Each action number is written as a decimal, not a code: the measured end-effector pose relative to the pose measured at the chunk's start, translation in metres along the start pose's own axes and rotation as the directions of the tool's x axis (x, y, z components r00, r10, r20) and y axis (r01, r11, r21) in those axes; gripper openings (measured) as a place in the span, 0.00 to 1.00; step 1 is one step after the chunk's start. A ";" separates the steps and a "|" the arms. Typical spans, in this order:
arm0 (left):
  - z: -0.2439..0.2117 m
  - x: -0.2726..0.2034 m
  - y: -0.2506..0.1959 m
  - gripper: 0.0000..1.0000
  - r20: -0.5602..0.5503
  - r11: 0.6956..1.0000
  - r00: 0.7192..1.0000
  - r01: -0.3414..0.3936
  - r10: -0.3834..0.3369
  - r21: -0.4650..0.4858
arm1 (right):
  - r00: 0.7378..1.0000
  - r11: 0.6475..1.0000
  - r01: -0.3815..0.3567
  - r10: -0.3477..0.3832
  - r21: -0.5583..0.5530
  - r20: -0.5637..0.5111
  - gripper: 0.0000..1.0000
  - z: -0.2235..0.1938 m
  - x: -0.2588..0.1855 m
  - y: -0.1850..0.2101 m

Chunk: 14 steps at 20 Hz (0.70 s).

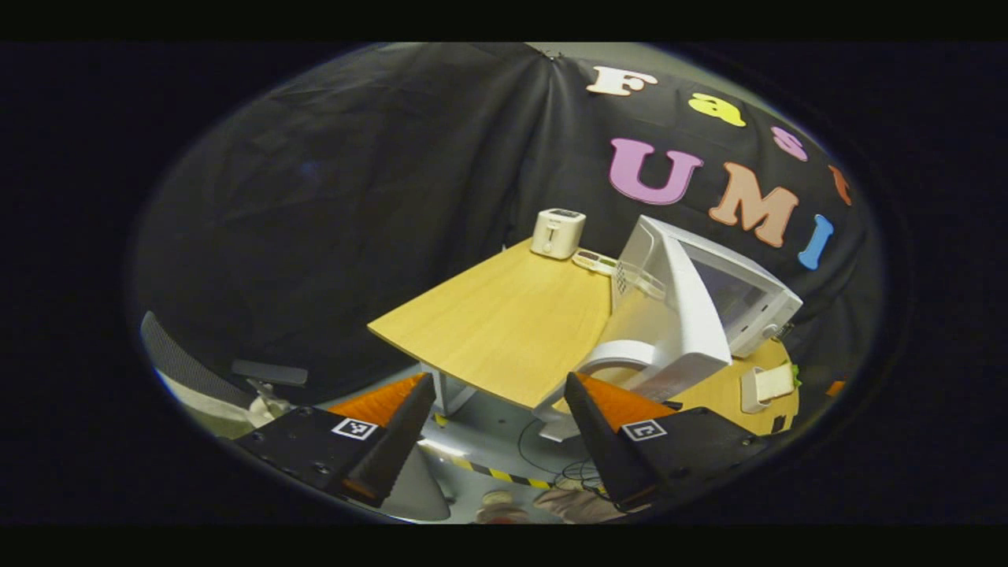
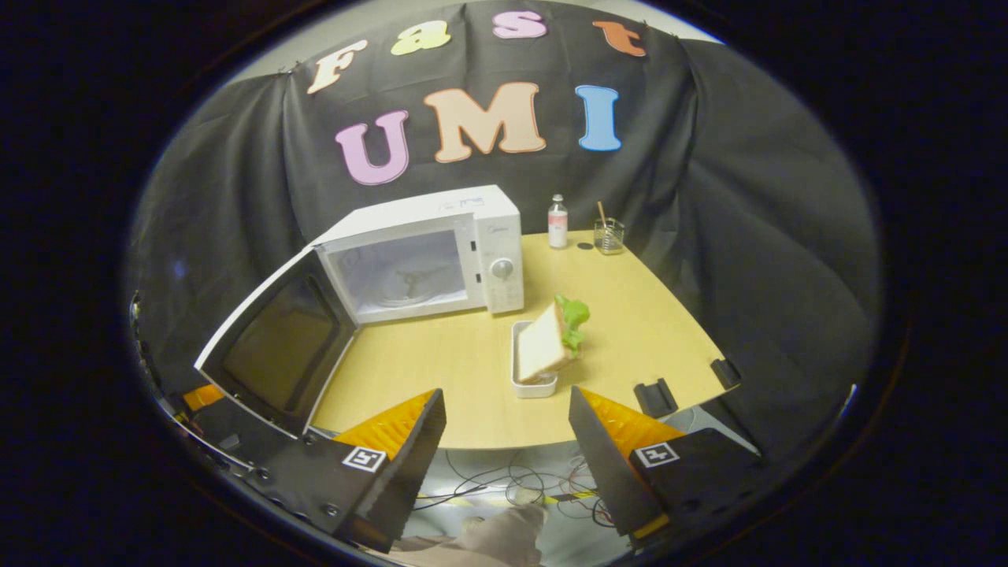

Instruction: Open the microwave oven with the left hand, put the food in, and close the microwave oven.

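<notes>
Right gripper view: sandwich (image 2: 545,344) upright.

I see a worktop (image 2: 472,370) of smooth, matt pale wood (laminate, perhaps), the microwave oven (image 2: 441,244) in glossy white plastic with a dark, shiny glass door, and a clear glass cup (image 2: 608,236) near the far edge.

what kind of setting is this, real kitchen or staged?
Likely a staged booth, not a real kitchen: black cloth wall behind a lone wooden table holding a microwave oven and toaster, with loose cables on the floor.
</notes>
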<state>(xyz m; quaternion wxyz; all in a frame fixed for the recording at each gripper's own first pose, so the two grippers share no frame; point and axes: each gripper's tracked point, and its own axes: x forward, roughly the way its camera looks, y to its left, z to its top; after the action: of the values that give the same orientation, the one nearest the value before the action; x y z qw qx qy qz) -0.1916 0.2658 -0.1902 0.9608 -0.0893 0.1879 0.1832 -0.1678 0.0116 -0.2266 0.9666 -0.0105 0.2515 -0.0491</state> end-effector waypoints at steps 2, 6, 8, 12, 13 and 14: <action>0.019 -0.007 0.012 0.96 0.074 0.999 0.996 -0.050 0.052 -0.019 | 0.999 1.000 0.000 0.001 0.002 -0.042 0.92 -0.002 0.011 -0.005; 0.052 -0.016 0.024 0.96 0.181 0.989 0.972 -0.144 0.147 -0.033 | 0.981 0.999 -0.024 0.018 -0.028 -0.194 0.99 -0.010 0.034 -0.015; 0.068 -0.021 0.023 0.95 0.226 0.985 0.958 -0.171 0.173 -0.032 | 0.964 0.998 -0.030 0.017 -0.048 -0.264 0.98 -0.011 0.046 -0.023; 0.099 -0.020 0.014 0.95 0.286 0.973 0.931 -0.227 0.225 -0.026 | 0.923 0.995 -0.047 0.010 -0.085 -0.385 0.99 -0.006 0.090 -0.043; 0.104 -0.018 0.010 0.95 0.296 0.970 0.925 -0.244 0.239 -0.021 | 0.911 0.995 -0.047 0.005 -0.092 -0.412 0.99 -0.005 0.103 -0.048; 0.109 -0.015 0.005 0.95 0.304 0.966 0.919 -0.257 0.251 -0.020 | 0.899 0.994 -0.053 0.005 -0.098 -0.437 0.94 -0.004 0.115 -0.052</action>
<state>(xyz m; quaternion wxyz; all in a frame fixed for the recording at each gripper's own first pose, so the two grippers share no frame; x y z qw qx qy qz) -0.1707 0.2922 -0.0854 0.9472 -0.0250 0.0497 0.3157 -0.0749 -0.0516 -0.2836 0.8843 -0.0474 0.4640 -0.0220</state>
